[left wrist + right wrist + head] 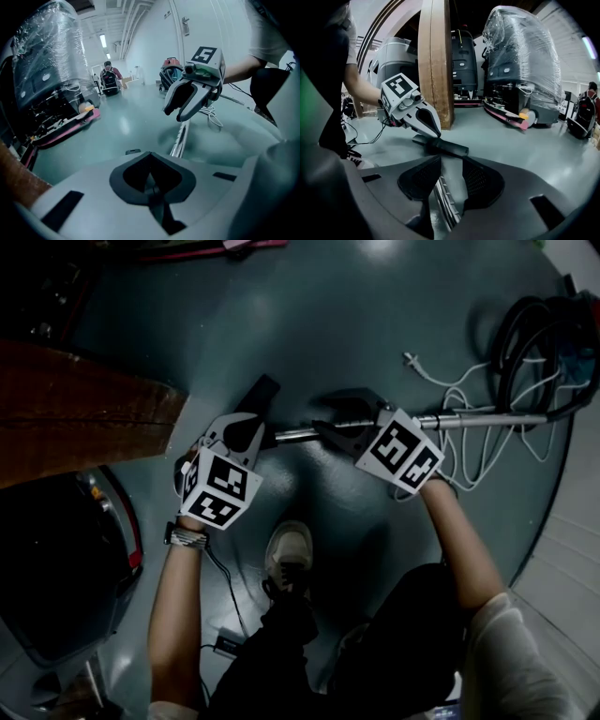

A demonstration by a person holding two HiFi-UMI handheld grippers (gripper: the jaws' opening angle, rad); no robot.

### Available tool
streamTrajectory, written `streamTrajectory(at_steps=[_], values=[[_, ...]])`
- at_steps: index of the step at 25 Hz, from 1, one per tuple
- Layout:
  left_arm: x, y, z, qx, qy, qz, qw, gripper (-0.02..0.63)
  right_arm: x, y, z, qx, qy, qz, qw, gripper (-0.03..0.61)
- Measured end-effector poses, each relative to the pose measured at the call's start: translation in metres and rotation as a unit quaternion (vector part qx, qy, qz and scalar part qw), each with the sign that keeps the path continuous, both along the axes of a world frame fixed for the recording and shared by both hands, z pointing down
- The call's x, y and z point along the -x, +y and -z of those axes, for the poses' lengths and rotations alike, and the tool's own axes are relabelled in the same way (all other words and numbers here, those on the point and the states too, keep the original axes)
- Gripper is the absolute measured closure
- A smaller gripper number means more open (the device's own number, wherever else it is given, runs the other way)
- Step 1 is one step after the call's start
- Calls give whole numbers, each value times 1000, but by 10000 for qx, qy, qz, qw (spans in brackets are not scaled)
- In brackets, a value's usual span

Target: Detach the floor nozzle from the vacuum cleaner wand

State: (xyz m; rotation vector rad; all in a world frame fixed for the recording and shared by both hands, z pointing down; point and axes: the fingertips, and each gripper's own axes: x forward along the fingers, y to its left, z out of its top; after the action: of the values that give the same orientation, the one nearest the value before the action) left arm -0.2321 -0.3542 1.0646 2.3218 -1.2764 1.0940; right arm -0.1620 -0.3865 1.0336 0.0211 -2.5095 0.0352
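A shiny metal vacuum wand (487, 419) lies across the grey floor, its left end running to the black floor nozzle (261, 393). My right gripper (323, 427) is low over the wand with its jaws open. In the right gripper view the ribbed wand (446, 201) passes between the two pads of the right gripper (452, 161), with floor showing in the gap. My left gripper (261, 432) is shut, with nothing visible between its pads, and its tip hangs just above the nozzle (443, 146). In the left gripper view the wand (179, 140) runs away beyond the closed left gripper (149, 154).
A wooden post (84, 413) stands at the left. Machines wrapped in plastic film (520, 61) stand behind it. The black hose (534, 334) and a white cable (469, 390) lie coiled at the right. A person's shoe (289, 554) is just below the wand. Another person (110, 77) stands far off.
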Motion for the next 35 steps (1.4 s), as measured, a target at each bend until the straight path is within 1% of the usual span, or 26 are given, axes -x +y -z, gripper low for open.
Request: streamTrajectory(at_steps=[1,2,3,4,8,9,12,15,18,21,24,27,30,33,35], values=[[-2,1,-3,90,18,-93,9999,612,1,3,-4,48,44,54,10000,431],[-5,3,-7,191,6,-208,9996,587,2,5,-8,85,95,105,9999,421],[-7,5,-11,294,-47,-333,9990,527,3,7,-12,101,156,159,9997,414],[-8,7,-15,379,-132,-451,9982,514,2,8,-16,97,227,221,9995,410],[-8,12,-28,624,-455,-800,9938,505,-1,16,-33,-28,572,502,9971,392],[-8,14,-30,699,-512,-884,9923,494,-2,18,-37,-64,654,555,9963,379],[-10,21,-39,923,-700,-1187,9862,453,-6,21,-49,-168,888,696,9935,373],[-12,27,-47,1011,-876,-1420,9808,431,-9,25,-59,-281,1084,871,9899,373],[-12,27,-47,999,-910,-1461,9800,425,-9,29,-64,-241,1113,973,9887,373],[-12,31,-48,1091,-936,-1553,9774,419,-12,30,-69,-190,1160,987,9881,373],[-14,34,-49,1143,-924,-1620,9758,403,-11,30,-72,-286,1252,1022,9864,373],[-18,33,-53,1147,-1015,-1693,9736,399,-11,29,-77,-401,1359,1024,9846,374],[-21,33,-58,1240,-1054,-1662,9726,399,-8,27,-81,-525,1437,1058,9825,373],[-20,35,-67,1359,-1238,-1718,9678,400,-8,26,-86,-616,1493,1131,9804,373],[-19,36,-73,1435,-1272,-1714,9664,402,-8,27,-88,-610,1482,1163,9802,373]])
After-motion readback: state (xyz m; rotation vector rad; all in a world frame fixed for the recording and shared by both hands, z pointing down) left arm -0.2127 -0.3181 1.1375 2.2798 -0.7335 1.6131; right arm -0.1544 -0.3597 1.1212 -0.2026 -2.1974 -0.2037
